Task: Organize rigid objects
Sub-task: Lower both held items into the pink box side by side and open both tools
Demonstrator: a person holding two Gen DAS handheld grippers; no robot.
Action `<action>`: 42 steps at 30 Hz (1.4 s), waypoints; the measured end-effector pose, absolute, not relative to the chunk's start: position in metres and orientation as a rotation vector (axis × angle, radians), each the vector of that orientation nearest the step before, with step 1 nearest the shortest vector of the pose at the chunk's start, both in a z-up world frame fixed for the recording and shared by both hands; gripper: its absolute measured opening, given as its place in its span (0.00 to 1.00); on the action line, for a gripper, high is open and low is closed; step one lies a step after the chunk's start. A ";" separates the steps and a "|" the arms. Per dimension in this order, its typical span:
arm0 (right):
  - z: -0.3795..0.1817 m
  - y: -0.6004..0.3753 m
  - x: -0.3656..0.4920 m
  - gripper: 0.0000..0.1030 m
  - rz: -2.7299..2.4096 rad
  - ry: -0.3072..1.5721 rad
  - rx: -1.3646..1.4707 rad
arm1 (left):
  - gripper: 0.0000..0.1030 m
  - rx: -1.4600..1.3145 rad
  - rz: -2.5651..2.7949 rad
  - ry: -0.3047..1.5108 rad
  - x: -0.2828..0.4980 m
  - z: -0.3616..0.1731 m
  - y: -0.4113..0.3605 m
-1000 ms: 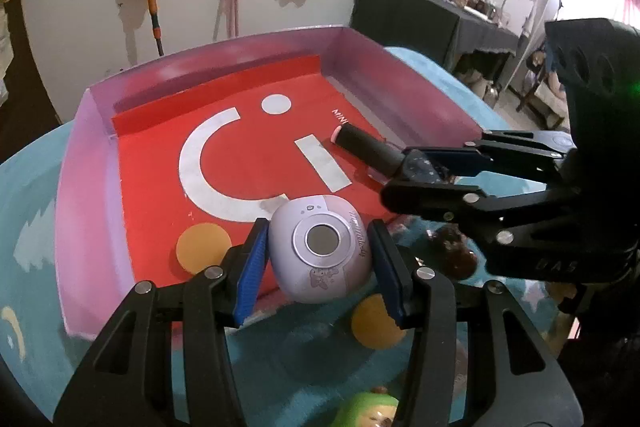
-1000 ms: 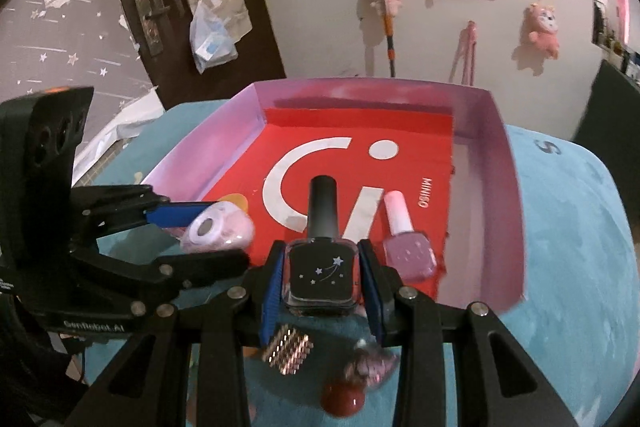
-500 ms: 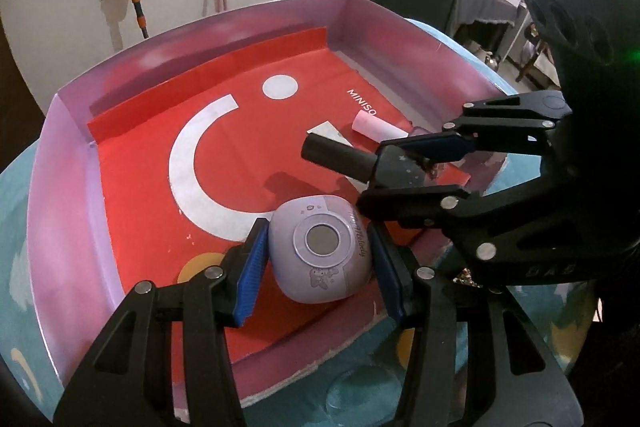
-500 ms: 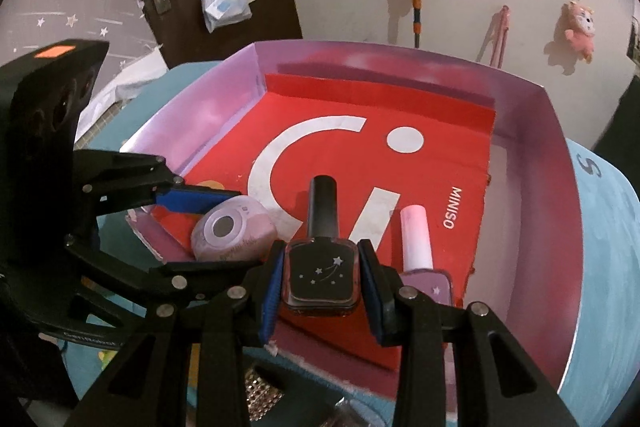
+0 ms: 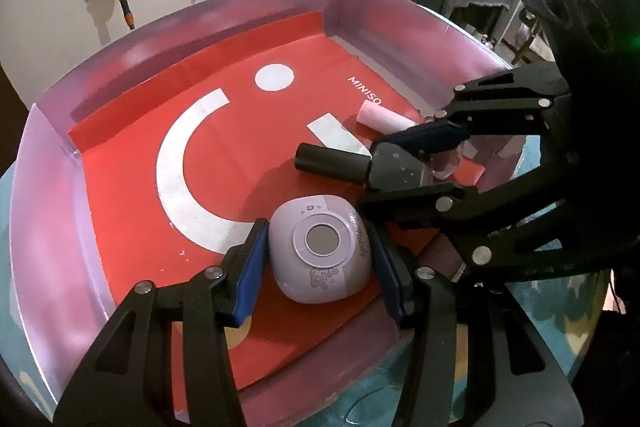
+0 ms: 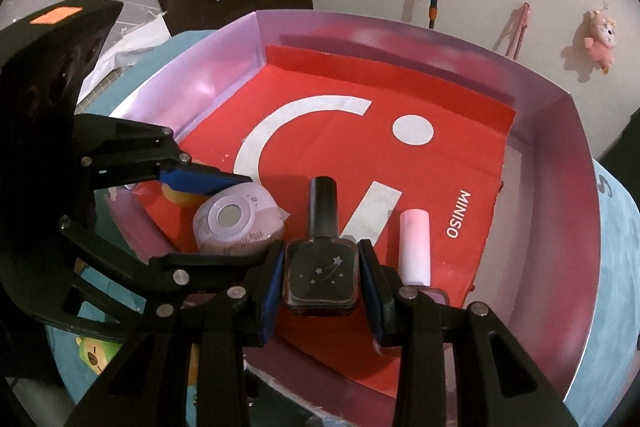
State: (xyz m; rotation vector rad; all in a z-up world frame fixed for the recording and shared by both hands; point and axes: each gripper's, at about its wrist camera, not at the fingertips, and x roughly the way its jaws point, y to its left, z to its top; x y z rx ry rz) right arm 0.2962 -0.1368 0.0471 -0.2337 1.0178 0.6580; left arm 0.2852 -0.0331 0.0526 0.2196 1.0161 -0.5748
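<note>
A lilac rounded case (image 5: 320,253) is clamped between the jaws of the left gripper (image 5: 318,263), and a dark nail polish bottle (image 6: 320,269) with a star print is clamped between the jaws of the right gripper (image 6: 320,285). Both items are held just over the red liner of a pink tray (image 6: 560,187), near its 6 o'clock edge in the right wrist view; whether either already touches the liner cannot be told. The bottle's long axis is laid flat, with its black cap (image 6: 323,205) pointed toward 12 o'clock, into the tray, and in line with the jaws. The case lies at about 10 o'clock from the bottle, just beside it, so the two grippers are crowded close together. Already inside the tray is a pale pink nail polish bottle (image 6: 415,251), lying flat at about 2 o'clock from the dark bottle and roughly parallel to it, its cap also toward 12 o'clock. An orange disc (image 6: 178,195) is partly hidden under the left gripper's blue pads (image 6: 200,181) near the tray's corner. The coming move is judged to be a release of both items onto the liner; room is seen between the case and the pink bottle for the dark one. The tray rests on a teal-covered table (image 6: 616,227).
</note>
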 end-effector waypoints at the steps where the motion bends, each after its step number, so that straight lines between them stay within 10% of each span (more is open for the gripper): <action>1: 0.047 -0.136 0.297 0.37 0.658 1.020 -0.238 | 0.46 0.219 -0.576 1.018 0.286 0.052 -0.033; 42: 0.043 -0.132 0.305 0.37 0.660 1.040 -0.269 | 0.55 0.225 -0.560 0.987 0.289 0.055 -0.030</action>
